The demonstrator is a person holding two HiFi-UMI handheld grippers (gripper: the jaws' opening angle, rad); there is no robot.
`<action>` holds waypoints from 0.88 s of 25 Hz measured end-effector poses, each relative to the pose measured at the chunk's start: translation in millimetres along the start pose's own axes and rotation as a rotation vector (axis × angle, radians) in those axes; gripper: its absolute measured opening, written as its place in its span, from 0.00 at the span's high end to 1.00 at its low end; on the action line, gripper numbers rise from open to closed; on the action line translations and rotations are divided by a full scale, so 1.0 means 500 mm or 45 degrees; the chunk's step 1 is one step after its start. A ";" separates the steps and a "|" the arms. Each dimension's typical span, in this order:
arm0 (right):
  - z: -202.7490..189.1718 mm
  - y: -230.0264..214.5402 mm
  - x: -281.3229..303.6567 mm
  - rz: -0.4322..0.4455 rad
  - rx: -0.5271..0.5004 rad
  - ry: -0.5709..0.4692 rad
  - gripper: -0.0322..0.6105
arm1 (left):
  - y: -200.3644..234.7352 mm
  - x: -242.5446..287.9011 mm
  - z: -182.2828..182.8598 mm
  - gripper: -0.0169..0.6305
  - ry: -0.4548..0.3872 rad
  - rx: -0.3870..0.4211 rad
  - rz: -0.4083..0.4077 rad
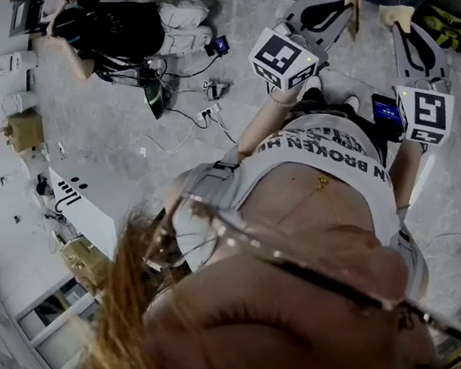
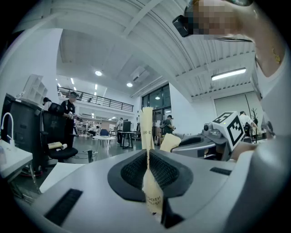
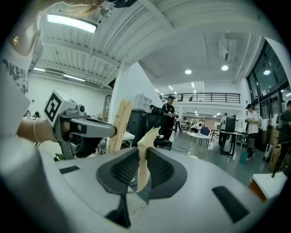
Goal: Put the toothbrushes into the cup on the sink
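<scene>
My left gripper (image 2: 148, 169) is shut on a tan paper-wrapped toothbrush (image 2: 146, 136) that stands straight up between the pads. In my right gripper (image 3: 141, 169), also shut, a second tan paper-wrapped toothbrush (image 3: 144, 152) has a ragged top end. Both grippers are held up side by side. The right one (image 2: 213, 136) shows in the left gripper view, and the left one (image 3: 79, 127) with its pack (image 3: 119, 124) shows in the right gripper view. From the head view I see the two marker cubes (image 1: 286, 61) (image 1: 425, 115) and the pack ends (image 1: 357, 3) (image 1: 395, 16). No cup is in view.
A white counter (image 2: 13, 159) with a curved tap (image 2: 5, 120) sits at the far left of the left gripper view. Bags and cables (image 1: 124, 37) lie on the grey floor. People (image 3: 169, 116), tables (image 3: 202, 135) and a black chair (image 2: 61, 152) stand further off in the hall.
</scene>
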State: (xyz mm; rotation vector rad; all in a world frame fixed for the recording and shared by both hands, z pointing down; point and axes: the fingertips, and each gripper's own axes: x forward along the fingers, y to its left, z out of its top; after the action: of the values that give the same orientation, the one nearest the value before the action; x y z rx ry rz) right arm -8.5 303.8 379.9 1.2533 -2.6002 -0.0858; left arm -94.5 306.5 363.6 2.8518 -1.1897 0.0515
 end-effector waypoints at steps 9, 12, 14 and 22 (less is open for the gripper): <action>-0.020 -0.046 -0.029 0.015 0.056 -0.045 0.84 | -0.028 0.024 -0.004 0.93 -0.009 -0.006 0.032; -0.029 -0.057 -0.021 0.027 0.051 -0.020 0.84 | -0.021 0.033 -0.009 0.93 0.007 -0.007 0.040; -0.035 -0.065 -0.012 0.025 0.055 -0.012 0.84 | -0.011 0.042 -0.012 0.93 0.007 -0.014 0.039; -0.029 -0.099 0.073 -0.026 0.049 0.006 0.84 | 0.065 0.106 -0.011 0.93 -0.003 -0.006 -0.031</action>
State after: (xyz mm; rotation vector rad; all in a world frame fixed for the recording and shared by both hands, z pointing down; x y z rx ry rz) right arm 11.2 245.3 393.2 1.2920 -2.5970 -0.0361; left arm -80.6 246.3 372.9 2.8623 -1.1542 0.0446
